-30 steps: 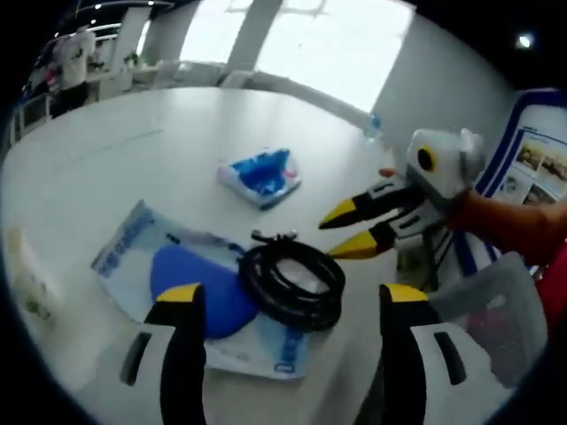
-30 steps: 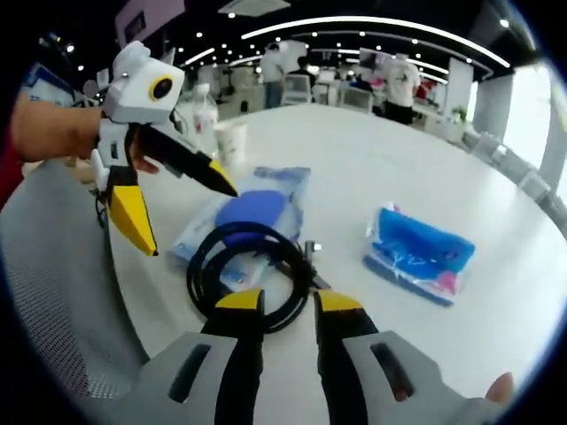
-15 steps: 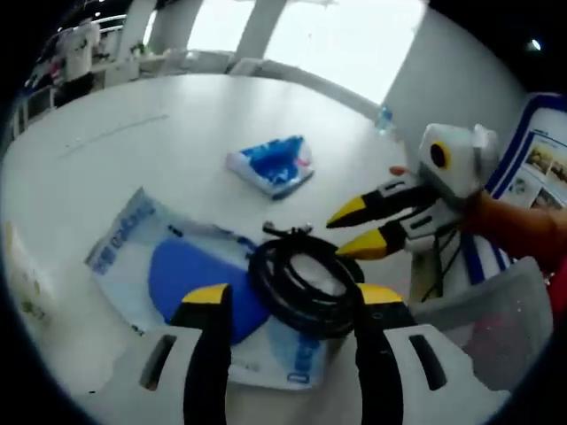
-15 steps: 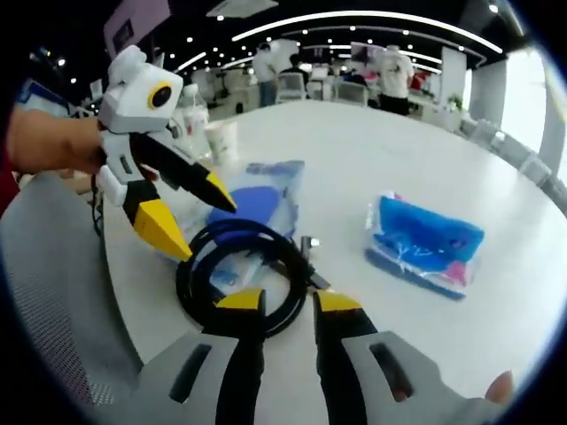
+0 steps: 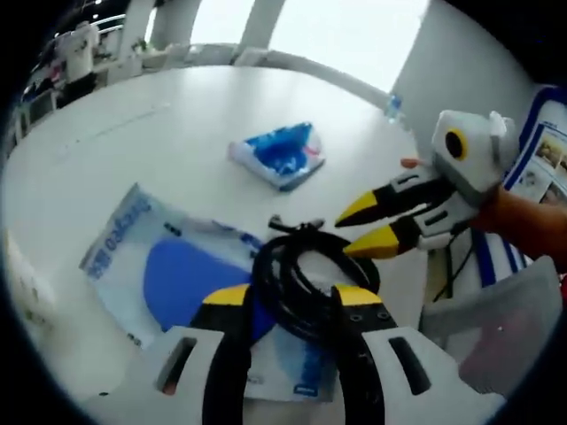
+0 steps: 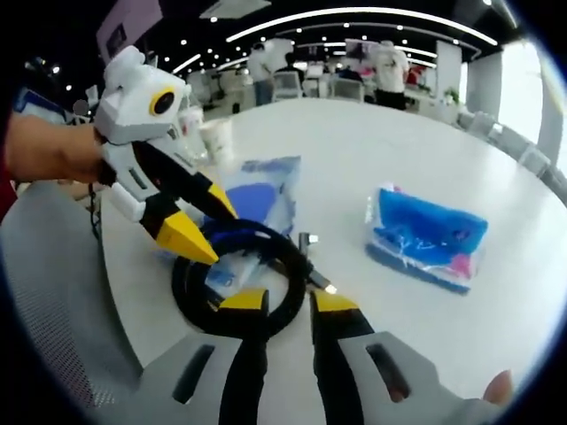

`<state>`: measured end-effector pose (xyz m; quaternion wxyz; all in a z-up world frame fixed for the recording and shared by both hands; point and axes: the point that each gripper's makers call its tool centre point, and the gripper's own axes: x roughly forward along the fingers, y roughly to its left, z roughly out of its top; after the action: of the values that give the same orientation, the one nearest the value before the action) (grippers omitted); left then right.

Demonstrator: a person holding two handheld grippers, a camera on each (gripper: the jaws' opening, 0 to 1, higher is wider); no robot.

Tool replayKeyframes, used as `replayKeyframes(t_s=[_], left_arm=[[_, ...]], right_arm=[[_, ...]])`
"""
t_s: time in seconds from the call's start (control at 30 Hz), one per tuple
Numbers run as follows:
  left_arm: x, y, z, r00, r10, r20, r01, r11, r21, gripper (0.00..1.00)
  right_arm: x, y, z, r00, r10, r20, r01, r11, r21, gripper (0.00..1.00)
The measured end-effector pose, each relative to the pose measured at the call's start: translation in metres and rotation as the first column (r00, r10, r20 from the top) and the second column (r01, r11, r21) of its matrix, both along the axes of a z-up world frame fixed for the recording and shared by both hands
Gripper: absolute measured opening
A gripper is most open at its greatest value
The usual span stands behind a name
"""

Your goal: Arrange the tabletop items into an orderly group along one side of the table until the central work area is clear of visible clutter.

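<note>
Closing in on the coiled cable

Left gripper view: left gripper (image 5: 288,301), jaws narrowly apart, straddles the black cable coil (image 5: 312,282) atop the blue packet (image 5: 168,270).
Right gripper view: right gripper (image 6: 288,301), jaws slightly parted, at the coil's near edge; grip all loops together.

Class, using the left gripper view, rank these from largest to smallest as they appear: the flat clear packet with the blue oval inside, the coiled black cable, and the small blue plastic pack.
1. Flat clear packet with the blue oval.
2. Coiled black cable, nearest the camera, so it may look enlarged.
3. Small blue plastic pack, farther off, so its true size is uncertain.
</note>
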<state>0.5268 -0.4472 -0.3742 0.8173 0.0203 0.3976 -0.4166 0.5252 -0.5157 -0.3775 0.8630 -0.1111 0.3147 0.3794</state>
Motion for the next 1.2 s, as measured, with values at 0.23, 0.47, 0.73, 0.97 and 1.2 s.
replayKeyframes(t_s=[0.23,0.47,0.73,0.97,1.2], left_arm=[[0.001,-0.001,-0.002,1.000,0.007,0.001,-0.007,1.000,0.009,0.30],[0.002,0.000,-0.002,1.000,0.014,0.002,-0.014,1.000,0.011,0.28],[0.005,0.000,-0.003,1.000,0.021,0.006,-0.021,1.000,0.016,0.25],[0.006,0.002,-0.003,0.999,0.032,0.007,-0.032,0.999,0.025,0.18],[0.008,0.005,-0.002,0.999,0.030,0.017,-0.031,0.999,0.035,0.11]], right_arm=[[0.000,-0.004,-0.009,0.998,-0.035,-0.058,0.035,0.999,-0.003,0.19],[-0.002,0.000,-0.012,0.995,-0.042,-0.093,0.043,0.999,0.009,0.15],[0.001,0.000,-0.013,0.992,-0.059,-0.109,0.059,0.998,-0.003,0.11],[0.005,-0.002,-0.010,0.990,-0.090,-0.111,0.091,0.996,0.006,0.06],[0.005,-0.004,-0.001,0.989,-0.110,-0.096,0.113,0.993,0.023,0.03]])
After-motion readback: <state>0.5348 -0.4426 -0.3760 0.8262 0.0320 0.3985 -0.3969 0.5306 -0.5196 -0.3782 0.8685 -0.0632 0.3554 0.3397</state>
